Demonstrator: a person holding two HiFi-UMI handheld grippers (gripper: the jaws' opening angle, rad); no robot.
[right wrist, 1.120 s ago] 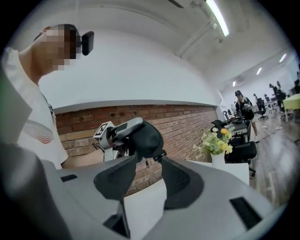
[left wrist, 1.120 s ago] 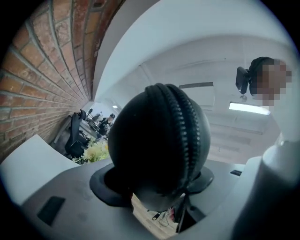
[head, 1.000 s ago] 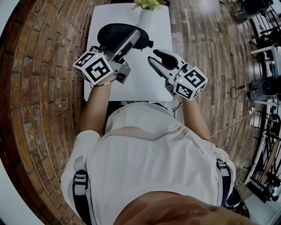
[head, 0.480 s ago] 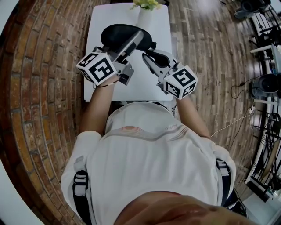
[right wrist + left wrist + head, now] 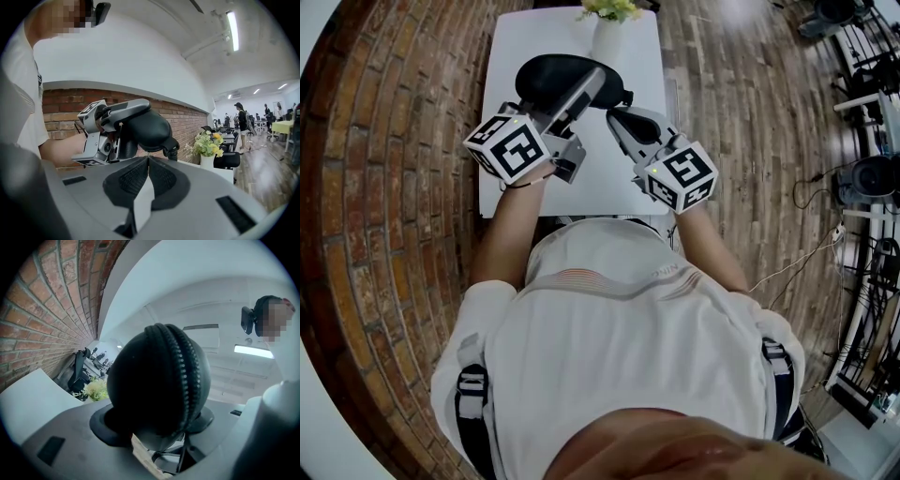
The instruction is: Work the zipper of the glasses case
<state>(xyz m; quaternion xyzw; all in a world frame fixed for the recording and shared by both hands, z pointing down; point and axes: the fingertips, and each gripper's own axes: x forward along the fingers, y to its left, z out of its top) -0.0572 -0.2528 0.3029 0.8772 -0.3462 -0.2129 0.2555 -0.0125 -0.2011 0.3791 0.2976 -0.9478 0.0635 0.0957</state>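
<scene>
The right gripper (image 5: 147, 158) has just been closing, and its jaws are now pressed together along their whole length. Their tips meet right under a small black nub (image 5: 171, 152) at the end of the case (image 5: 145, 129). A thin sliver shows at the very tips. It may be the zip pull, but the right gripper view is too coarse there to say.

The left gripper (image 5: 157, 423) is clamped on the case (image 5: 150, 380), with one jaw on each side of its rounded body. The zipper (image 5: 180, 376) runs up and over the case as a ridged double line, facing that gripper's camera.

In the head view the left gripper (image 5: 591, 82) reaches up and to the right, with its upper jaw laid over the case (image 5: 548, 75). The right gripper (image 5: 611, 114) comes in from the lower right. Its tip lies just beside the nub (image 5: 625, 96).

The case is held over the far half of the white table (image 5: 511, 187) and seems to be clear of the top. Its long axis lies roughly level and across the table. The fat end points toward the table's left edge, and the narrow nub end points right, at the right gripper.

A vase (image 5: 609, 39) of flowers stands at the far edge, just beyond the case, so room is tight on that side. The near half of the tabletop, under the two grippers, is bare white. Past the table's left edge lies a brick floor (image 5: 394, 187), and past the right edge a plank floor (image 5: 741, 141).
</scene>
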